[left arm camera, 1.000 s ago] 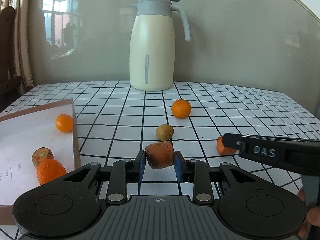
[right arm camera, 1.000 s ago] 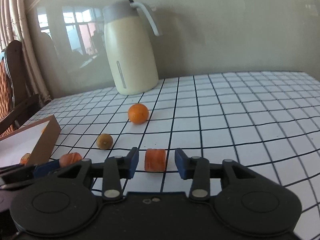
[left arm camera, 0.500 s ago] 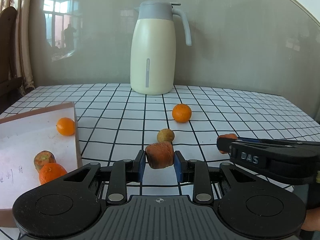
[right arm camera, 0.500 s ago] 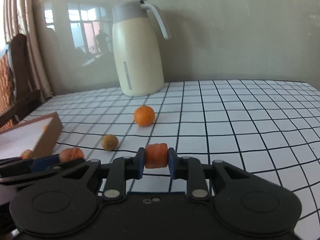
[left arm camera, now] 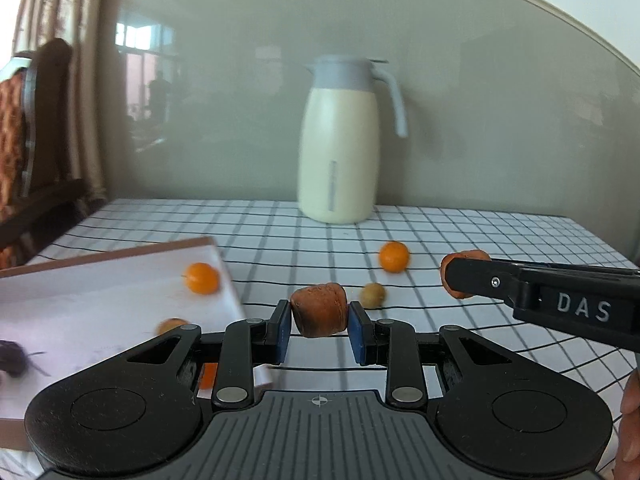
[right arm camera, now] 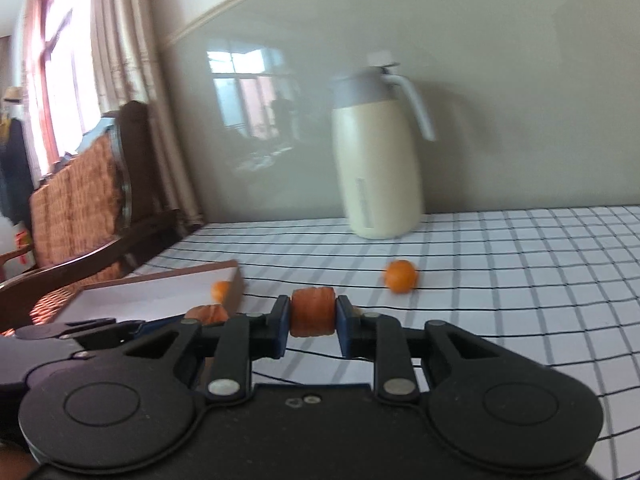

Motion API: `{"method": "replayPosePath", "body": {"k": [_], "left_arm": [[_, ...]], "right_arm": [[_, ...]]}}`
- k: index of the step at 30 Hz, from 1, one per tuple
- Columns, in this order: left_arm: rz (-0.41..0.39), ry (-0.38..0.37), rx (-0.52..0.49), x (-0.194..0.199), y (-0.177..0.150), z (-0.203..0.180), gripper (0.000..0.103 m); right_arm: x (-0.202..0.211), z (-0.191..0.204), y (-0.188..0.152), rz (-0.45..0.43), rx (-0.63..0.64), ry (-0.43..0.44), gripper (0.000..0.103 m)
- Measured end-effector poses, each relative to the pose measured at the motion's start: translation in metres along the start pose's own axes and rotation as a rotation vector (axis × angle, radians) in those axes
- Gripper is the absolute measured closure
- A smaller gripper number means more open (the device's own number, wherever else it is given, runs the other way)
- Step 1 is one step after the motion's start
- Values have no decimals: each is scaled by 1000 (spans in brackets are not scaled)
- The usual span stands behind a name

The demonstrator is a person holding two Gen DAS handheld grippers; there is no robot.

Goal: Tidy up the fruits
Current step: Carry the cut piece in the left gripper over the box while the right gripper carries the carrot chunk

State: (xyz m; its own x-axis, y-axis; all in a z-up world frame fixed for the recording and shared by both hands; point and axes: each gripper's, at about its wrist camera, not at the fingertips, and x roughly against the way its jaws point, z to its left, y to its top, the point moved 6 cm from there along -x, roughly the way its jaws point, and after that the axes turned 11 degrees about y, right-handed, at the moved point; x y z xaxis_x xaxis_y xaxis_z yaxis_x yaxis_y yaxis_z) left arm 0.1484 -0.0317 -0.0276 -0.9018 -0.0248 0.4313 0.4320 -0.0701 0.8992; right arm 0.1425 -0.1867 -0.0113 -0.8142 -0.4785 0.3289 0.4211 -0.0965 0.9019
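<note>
My left gripper [left arm camera: 319,322] is shut on a brownish-orange fruit chunk [left arm camera: 319,310], held above the table beside the flat box [left arm camera: 100,304]. My right gripper [right arm camera: 313,317] is shut on an orange cylindrical fruit piece [right arm camera: 312,316], also lifted; it shows at the right of the left wrist view [left arm camera: 464,276]. In the box lie a small orange [left arm camera: 201,278] and other fruit pieces [left arm camera: 172,326]. On the checked tablecloth lie a loose orange [left arm camera: 394,256] and a small yellow-brown fruit [left arm camera: 373,295]. The left gripper's chunk shows in the right wrist view [right arm camera: 207,314].
A cream thermos jug [left arm camera: 340,140] with grey lid stands at the back of the table by the wall. A wooden wicker chair [right arm camera: 80,208] stands off the left edge. The box has a raised brown rim [right arm camera: 234,280].
Both grippers have risen from the table with their pieces and swung left toward the box. The right gripper closed on the cylindrical piece a second ago and lifted it.
</note>
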Motion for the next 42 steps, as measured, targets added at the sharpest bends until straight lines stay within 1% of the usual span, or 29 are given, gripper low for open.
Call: {"method": "replayPosePath", "body": {"k": [4,11,17,22,33,42], "left_arm": [[-5,49,25,5,0,27,72],[-10,114,60,10,-3,65,72],[-15,180,110,13,-5,102,72],[-23,235,147,14,-7,131,72],[-23,353,205,6,-13,187,72],[-22,399,229,-4,-13,213,72]], "right_arm": [[-12,26,0,9,33,58,88],[-33,67,-5,26,78,142,88],[-44,92,-4,9,104,187,88],[-59,107,-4,0,113,204,88],[-88,121,-2,-17,87,211,88],[-107,120,-2,-19,65,194,88]]}}
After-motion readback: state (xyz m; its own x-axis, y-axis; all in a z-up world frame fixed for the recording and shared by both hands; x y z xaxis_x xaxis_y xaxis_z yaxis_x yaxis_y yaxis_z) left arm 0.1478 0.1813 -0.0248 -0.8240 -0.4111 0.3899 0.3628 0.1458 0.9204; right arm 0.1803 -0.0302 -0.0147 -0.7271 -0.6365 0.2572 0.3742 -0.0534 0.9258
